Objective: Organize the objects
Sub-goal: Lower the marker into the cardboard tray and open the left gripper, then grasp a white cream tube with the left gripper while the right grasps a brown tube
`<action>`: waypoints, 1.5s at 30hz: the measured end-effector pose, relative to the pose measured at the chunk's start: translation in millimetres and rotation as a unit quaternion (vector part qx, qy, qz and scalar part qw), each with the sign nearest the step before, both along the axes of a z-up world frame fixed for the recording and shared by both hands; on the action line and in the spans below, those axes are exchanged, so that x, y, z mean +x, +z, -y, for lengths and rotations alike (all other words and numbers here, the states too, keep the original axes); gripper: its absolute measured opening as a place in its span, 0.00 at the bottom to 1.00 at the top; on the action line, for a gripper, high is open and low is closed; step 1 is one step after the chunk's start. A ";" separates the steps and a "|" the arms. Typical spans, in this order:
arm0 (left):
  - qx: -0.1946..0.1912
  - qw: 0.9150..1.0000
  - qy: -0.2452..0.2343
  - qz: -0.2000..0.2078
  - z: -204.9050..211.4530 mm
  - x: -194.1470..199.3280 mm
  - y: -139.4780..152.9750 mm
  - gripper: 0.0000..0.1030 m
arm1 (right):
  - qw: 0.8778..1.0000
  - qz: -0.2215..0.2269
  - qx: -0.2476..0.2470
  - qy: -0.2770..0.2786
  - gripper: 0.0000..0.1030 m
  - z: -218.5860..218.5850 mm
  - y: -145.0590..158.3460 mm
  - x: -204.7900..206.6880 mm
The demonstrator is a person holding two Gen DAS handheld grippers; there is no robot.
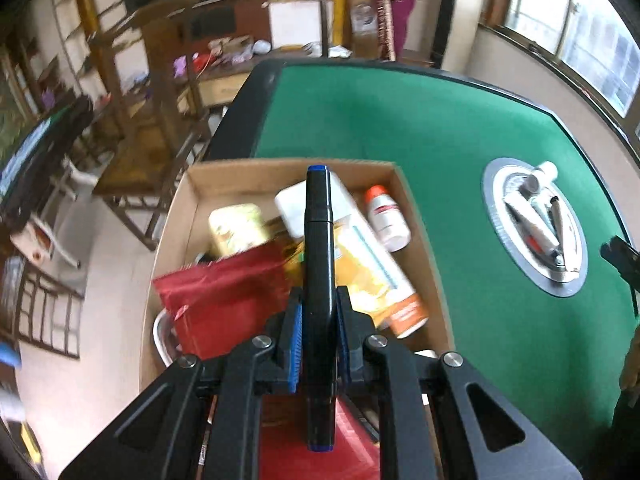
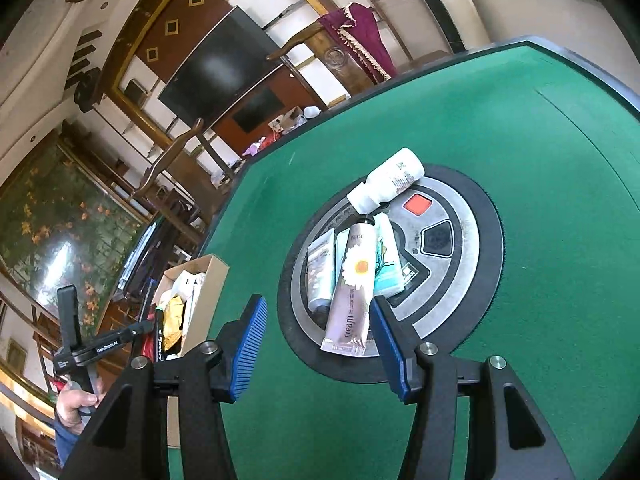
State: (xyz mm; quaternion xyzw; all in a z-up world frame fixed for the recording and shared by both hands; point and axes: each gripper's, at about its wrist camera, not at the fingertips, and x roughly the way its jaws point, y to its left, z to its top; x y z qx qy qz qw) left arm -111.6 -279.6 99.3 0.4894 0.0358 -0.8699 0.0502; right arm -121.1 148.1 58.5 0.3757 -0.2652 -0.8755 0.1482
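Note:
My left gripper (image 1: 318, 316) is shut on a black marker (image 1: 318, 240) with blue ends, held lengthwise above a cardboard box (image 1: 288, 170). Inside the box lie a red pouch (image 1: 224, 300), a white-and-orange bottle (image 1: 372, 264), a small white bottle with an orange cap (image 1: 386, 218) and a pale tin (image 1: 236, 228). My right gripper (image 2: 318, 332) stands open over the green table (image 2: 540, 280), just short of a cream tube (image 2: 352, 292) with a daisy print. That tube lies on the round centre panel (image 2: 452, 208) with other tubes (image 2: 320, 276) and a white bottle (image 2: 390, 180).
The box (image 2: 208, 288) sits at the table's left edge, with the left gripper (image 2: 104, 348) and a hand (image 2: 76, 402) beside it in the right wrist view. Wooden chairs (image 1: 152, 120) stand beyond the edge. The round panel (image 1: 536, 224) lies right of the box.

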 end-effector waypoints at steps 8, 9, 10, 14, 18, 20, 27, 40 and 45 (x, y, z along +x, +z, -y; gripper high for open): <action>-0.017 0.999 0.028 -0.002 7.8 -6.5 -4.3 0.16 | 1.000 0.007 0.003 -0.006 0.60 -2.9 -1.7 -1.1; -0.022 0.999 0.037 -0.003 9.5 -7.9 -4.5 0.20 | 1.000 0.006 0.003 -0.008 0.61 -4.3 -1.3 -0.9; -0.025 0.999 0.048 -0.005 11.5 -7.5 -4.2 0.28 | 1.000 0.006 0.004 -0.010 0.61 -5.6 -0.9 -0.7; -0.023 0.996 0.075 -0.037 10.2 3.6 13.1 0.33 | 0.999 0.010 0.036 -0.027 0.61 -8.5 -0.4 -4.4; -0.010 0.994 0.051 -0.092 -17.4 13.4 48.9 0.41 | 0.996 0.015 0.085 -0.030 0.61 0.7 -2.7 -19.6; 0.007 0.994 0.029 -0.109 -36.5 13.3 58.8 0.48 | 0.995 0.021 0.096 -0.025 0.61 8.1 -6.6 -28.0; 0.049 0.994 -0.040 -0.093 -102.3 -4.7 39.5 0.50 | 0.987 0.023 0.156 -0.011 0.56 33.5 -15.1 -61.5; 0.097 0.993 -0.064 -0.003 -167.4 -58.7 -16.8 0.50 | 0.989 0.019 0.145 0.012 0.20 -12.2 -12.9 -32.6; 0.116 0.992 -0.043 0.040 -197.9 -92.3 -36.2 0.50 | 0.991 -0.009 0.131 0.006 0.20 -34.8 1.7 -10.3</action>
